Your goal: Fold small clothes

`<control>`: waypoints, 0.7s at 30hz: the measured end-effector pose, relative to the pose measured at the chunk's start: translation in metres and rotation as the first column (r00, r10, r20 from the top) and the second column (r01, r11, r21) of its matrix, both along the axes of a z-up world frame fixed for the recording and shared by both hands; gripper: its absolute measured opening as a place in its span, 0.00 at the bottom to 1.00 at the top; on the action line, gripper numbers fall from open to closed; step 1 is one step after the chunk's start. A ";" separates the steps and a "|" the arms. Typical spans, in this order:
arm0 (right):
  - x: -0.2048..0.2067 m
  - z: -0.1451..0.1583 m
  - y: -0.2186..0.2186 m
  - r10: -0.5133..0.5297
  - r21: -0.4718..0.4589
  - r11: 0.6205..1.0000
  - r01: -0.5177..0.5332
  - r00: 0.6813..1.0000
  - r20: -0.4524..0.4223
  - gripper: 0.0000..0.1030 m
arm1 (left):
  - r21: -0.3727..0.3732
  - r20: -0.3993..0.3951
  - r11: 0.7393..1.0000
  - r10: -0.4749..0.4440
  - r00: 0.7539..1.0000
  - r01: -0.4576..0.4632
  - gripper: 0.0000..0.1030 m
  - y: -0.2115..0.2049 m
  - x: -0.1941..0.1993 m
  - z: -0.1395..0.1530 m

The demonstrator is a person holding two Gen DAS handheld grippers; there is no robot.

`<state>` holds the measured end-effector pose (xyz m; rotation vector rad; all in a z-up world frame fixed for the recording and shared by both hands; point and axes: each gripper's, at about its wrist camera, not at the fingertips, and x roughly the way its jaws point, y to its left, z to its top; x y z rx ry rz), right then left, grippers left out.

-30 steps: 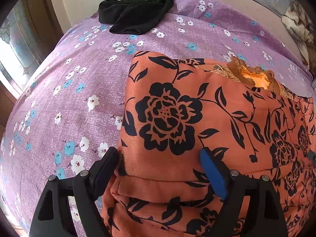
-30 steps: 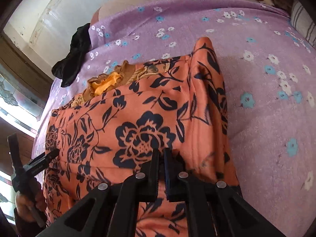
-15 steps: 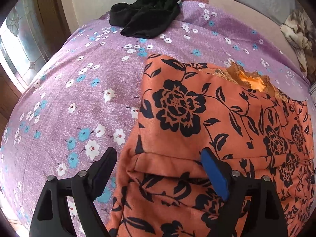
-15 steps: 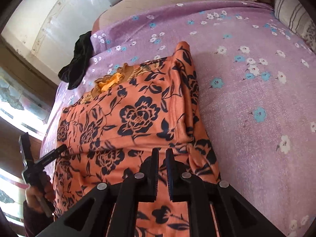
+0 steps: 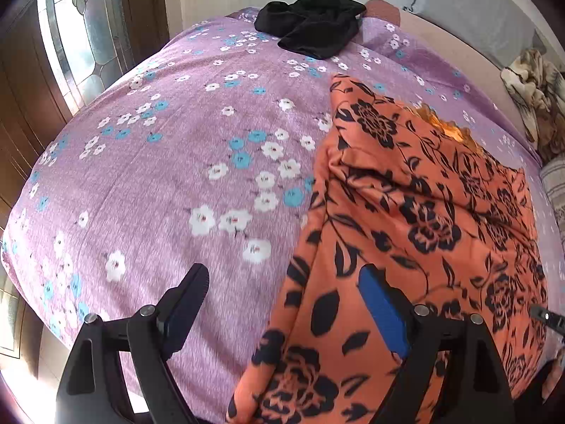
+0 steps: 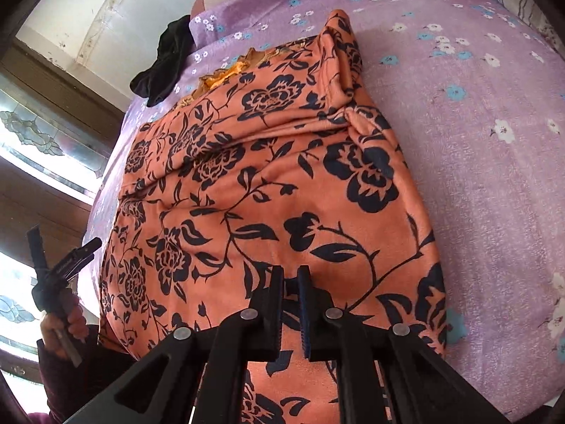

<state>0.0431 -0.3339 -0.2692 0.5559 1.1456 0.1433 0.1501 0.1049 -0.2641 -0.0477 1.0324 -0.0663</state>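
Beneath the right gripper [image 6: 290, 284] lies the orange garment [image 6: 268, 190], spread over the purple sheet [image 6: 494, 148] and running away ahead of the fingers; the jaws are pinched almost together on its near edge. The left gripper [image 5: 282, 304] stands wide open with nothing gripped: its blue-padded finger [image 5: 383, 312] hangs over the garment's left edge, the other over bare sheet. Far ahead of it lies a black cloth [image 5: 312, 23]. No writing can be read anywhere.

Orange black-flowered garment [image 6: 268, 183] lies folded on bedspread [image 6: 476, 141].
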 end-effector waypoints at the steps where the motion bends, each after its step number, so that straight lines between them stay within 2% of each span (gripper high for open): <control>1: 0.001 -0.002 0.003 0.008 -0.001 1.000 -0.008 1.000 0.002 0.10 | 0.000 -0.009 1.000 -0.013 1.000 0.013 0.85 0.001 -0.010 -0.001; 3: 0.002 -0.004 0.008 0.014 0.000 1.000 -0.014 1.000 0.011 0.15 | 0.001 -0.027 1.000 -0.008 1.000 0.008 0.85 0.003 -0.028 -0.003; 5: 0.002 -0.006 0.008 0.018 0.040 0.999 -0.019 1.000 0.025 0.33 | -0.029 -0.065 0.999 0.018 0.998 -0.020 0.85 0.008 -0.039 -0.006; 6: 0.002 -0.006 0.008 0.019 0.071 0.997 -0.021 0.999 0.033 0.39 | -0.053 -0.096 0.998 0.031 0.995 -0.036 0.85 0.011 -0.043 -0.009; 7: 0.001 -0.007 0.007 0.020 0.105 0.994 -0.024 0.999 0.043 0.53 | -0.071 -0.132 0.996 0.044 0.990 -0.053 0.85 0.014 -0.046 -0.012; 8: 0.000 -0.007 0.007 0.022 0.134 0.991 -0.029 0.998 0.053 0.59 | -0.082 -0.161 0.994 0.055 0.985 -0.069 0.85 0.017 -0.049 -0.016; 9: -0.001 -0.005 0.008 0.022 0.136 0.990 -0.030 0.998 0.055 0.59 | -0.086 -0.177 0.993 0.063 0.982 -0.079 0.85 0.020 -0.052 -0.017; 13: -0.013 0.007 0.016 0.071 0.052 0.996 -0.074 0.995 0.066 0.59 | -0.080 -0.195 0.989 0.109 0.975 -0.127 0.84 0.037 -0.064 -0.021; 15: -0.022 0.012 0.011 0.080 0.045 0.995 -0.084 0.993 0.082 0.59 | -0.115 -0.223 0.986 0.094 0.970 -0.122 0.49 0.043 -0.066 -0.025; 16: -0.028 0.014 0.008 0.078 0.048 0.995 -0.082 0.993 0.084 0.59 | -0.130 -0.247 0.985 0.075 0.966 -0.110 0.20 0.044 -0.066 -0.028; 17: -0.034 0.016 0.003 0.069 0.050 0.996 -0.074 0.994 0.085 0.59 | -0.138 -0.262 0.985 0.063 0.963 -0.102 0.14 0.046 -0.068 -0.031; 21: -0.062 0.018 -0.029 -0.002 0.078 0.997 -0.004 0.998 0.069 0.59 | -0.128 -0.274 0.989 0.040 0.961 -0.078 0.15 0.047 -0.078 -0.036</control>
